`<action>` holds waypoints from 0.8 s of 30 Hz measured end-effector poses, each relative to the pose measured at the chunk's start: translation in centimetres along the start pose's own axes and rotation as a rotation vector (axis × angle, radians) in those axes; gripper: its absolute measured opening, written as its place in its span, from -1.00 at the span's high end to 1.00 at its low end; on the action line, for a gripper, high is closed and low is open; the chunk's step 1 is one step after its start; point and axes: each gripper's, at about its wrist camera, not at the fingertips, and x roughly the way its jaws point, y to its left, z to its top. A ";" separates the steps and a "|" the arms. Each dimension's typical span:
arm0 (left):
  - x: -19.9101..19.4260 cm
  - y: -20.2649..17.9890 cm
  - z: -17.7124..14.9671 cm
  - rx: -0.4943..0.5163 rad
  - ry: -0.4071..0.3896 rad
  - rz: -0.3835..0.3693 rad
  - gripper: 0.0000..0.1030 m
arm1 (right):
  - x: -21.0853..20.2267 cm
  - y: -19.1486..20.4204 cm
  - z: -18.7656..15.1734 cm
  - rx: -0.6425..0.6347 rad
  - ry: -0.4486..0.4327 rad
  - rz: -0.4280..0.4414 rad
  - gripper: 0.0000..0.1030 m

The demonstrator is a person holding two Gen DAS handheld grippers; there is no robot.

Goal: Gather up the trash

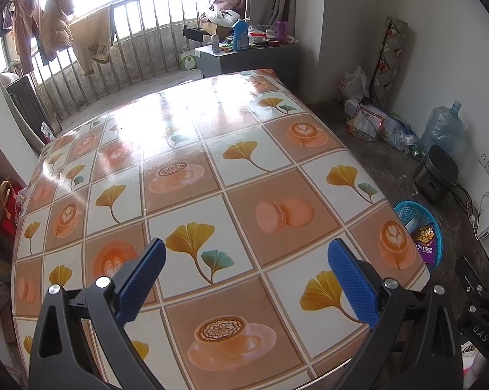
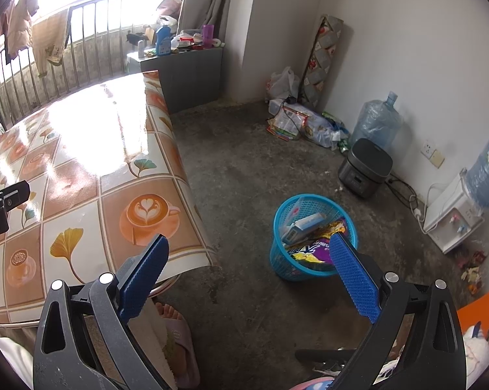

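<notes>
The left claw [image 1: 246, 279] is hovering above the worktop [image 1: 212, 136], its two blue fingers [image 1: 143, 279] standing wide apart with nothing between them. The patterned cloth on the worktop, printed with ginkgo leaves, coffee cups and macarons, is catching strong glare from the window toward twelve o'clock.

The right claw [image 2: 249, 279] is hanging past the worktop's [image 2: 82, 178] corner, over the concrete floor [image 2: 244, 162]; its fingers are likewise spread wide and gripping nothing. In the right wrist view, the blue basket [image 2: 309, 268] is standing on the floor at about one o'clock from the claw, just behind the right finger's tip. The trash is lying inside it: a purple and yellow snack wrapper [image 2: 312, 252] and a pale blue and white carton [image 2: 304, 224] leaning against the rim. In the left wrist view the same basket [image 1: 410, 209] is showing at three o'clock, partly hidden by the worktop edge.

A dark rice cooker [image 2: 364, 167] is sitting on the floor at about two o'clock beyond the basket, near a large water bottle [image 2: 376, 122]. A person's foot in a pink slipper [image 2: 179, 341] is resting on the floor at six o'clock, below the worktop edge.
</notes>
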 end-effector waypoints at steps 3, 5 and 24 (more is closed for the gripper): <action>0.0 0.0 0.0 0.000 0.002 -0.001 -0.90 | 0.0 0.0 0.0 0.000 0.000 0.000 -0.84; 0.1 0.1 -0.1 -0.002 0.005 -0.002 -0.90 | 0.0 0.0 0.0 0.001 0.000 0.000 -0.84; 0.4 0.2 -0.4 -0.003 0.014 -0.002 -0.90 | 0.0 0.0 0.0 0.001 -0.001 0.000 -0.84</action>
